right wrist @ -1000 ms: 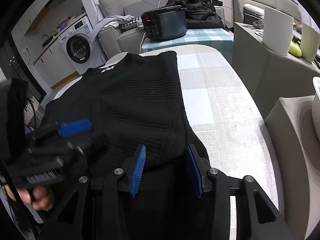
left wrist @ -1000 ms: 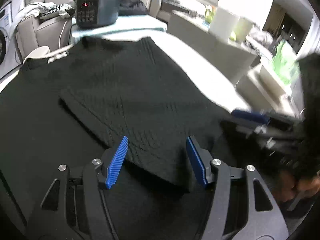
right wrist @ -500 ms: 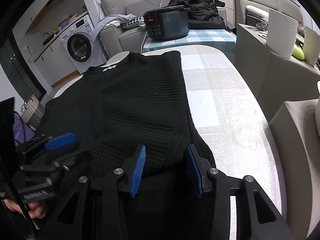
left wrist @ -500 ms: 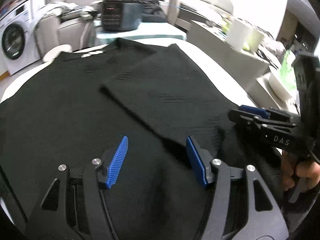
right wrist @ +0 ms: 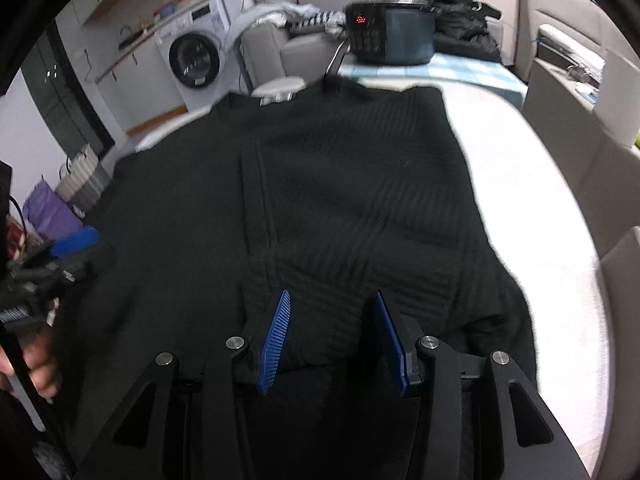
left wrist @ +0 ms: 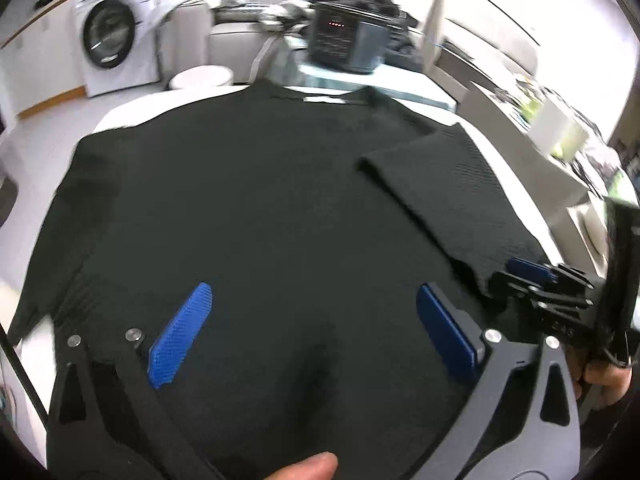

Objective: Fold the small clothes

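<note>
Now left gripper (left wrist: 314, 330) fingers spread much wider than half second ago, hovering over bare middle of black sweater (left wrist: 260, 208). Sweater lies flat on white tabletop (right wrist: 532, 216), right sleeve folded inward. Right gripper (right wrist: 330, 336) fingers apart, folded sleeve edge between them, unchanged. Only right view shows purple bag (right wrist: 50, 216) on floor; left view shows thumb at bottom.

Home living area: white front-loading washing machine (right wrist: 195, 65), grey fabric sofa (right wrist: 304, 46), dark electric cooker (right wrist: 390, 32).
</note>
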{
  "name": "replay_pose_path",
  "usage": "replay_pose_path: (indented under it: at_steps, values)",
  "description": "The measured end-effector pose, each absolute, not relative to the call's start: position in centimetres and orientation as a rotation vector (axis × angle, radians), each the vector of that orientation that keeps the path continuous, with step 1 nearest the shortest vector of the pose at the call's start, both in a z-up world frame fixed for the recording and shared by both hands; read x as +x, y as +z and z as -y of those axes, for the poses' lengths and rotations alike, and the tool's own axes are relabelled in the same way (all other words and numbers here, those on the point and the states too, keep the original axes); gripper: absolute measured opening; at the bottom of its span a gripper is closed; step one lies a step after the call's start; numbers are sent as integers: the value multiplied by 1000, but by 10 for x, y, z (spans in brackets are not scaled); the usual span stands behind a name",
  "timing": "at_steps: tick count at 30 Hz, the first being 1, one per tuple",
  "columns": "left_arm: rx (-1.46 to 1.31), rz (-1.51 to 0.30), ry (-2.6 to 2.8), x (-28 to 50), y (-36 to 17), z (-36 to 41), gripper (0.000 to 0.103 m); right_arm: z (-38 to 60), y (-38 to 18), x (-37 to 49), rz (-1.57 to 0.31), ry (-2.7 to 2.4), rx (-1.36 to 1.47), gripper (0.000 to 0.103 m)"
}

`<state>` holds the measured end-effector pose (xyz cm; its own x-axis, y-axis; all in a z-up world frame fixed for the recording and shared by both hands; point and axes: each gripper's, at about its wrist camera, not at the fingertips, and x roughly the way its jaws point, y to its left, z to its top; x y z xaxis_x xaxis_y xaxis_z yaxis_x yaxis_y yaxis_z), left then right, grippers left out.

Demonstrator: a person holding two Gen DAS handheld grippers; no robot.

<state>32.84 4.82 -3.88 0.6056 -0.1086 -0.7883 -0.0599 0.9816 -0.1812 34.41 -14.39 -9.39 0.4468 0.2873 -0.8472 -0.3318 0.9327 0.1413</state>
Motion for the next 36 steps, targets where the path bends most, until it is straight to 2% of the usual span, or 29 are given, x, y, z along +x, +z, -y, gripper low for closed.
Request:
replay_pose_path:
  at_steps: [5, 9, 23, 25, 27, 36]
  values:
    - [-248, -927, 79, 308, -45, -98, 101, 139, -83, 334, -1015, 389, -82, 47]
    - [-297, -927, 218, 293, -49, -146, 101, 135, -88, 330, -1010, 407, -94, 56]
    - [-466, -892, 474, 228, -56, -268, 101, 116, -88, 321, -1044, 438, -60, 57]
    - [-500, -888, 480, 217, -59, -281, 101, 112, -85, 320, -1046, 440, -43, 62]
    - [-548, -884, 485, 205, -64, -299, 101, 107, -81, 320, -1039, 453, -18, 75]
    - [-804, -888, 434, 187, -99, -377, 100, 80, -71, 320, -1026, 460, -4, 76]
